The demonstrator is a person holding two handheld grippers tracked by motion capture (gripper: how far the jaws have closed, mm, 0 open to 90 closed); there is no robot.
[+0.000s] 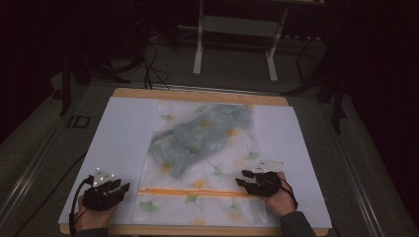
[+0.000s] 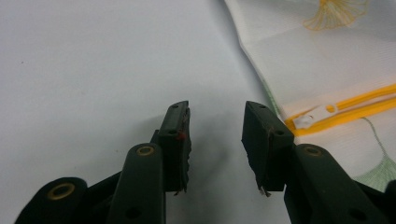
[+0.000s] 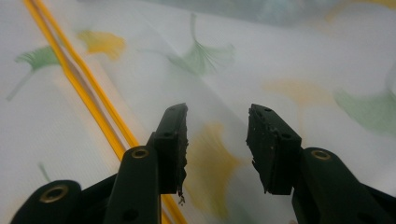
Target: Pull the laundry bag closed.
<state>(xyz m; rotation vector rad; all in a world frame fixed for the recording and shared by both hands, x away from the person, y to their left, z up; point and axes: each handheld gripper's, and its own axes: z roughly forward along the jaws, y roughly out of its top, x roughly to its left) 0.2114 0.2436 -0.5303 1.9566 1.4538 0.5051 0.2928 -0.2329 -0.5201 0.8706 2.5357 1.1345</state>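
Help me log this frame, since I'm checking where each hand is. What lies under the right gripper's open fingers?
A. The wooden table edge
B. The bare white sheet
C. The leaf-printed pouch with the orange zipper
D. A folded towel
C: in the right gripper view, the right gripper hovers open over the leaf-printed pouch, its orange zipper running alongside.

The pouch (image 1: 202, 163) under the right gripper (image 3: 217, 140) looked like thin, semi-sheer mesh cloth, matt, printed with leaves. Its orange zipper (image 1: 192, 191) seemed smooth plastic with a white plastic pull (image 2: 310, 117) just right of the left gripper (image 2: 215, 135). Both grippers were matt black plastic with brass-coloured eyelets and rough pads (image 3: 180, 140). The sheet (image 2: 93, 60) beneath looked smooth matt white; the table edge (image 1: 197, 94) was wood.
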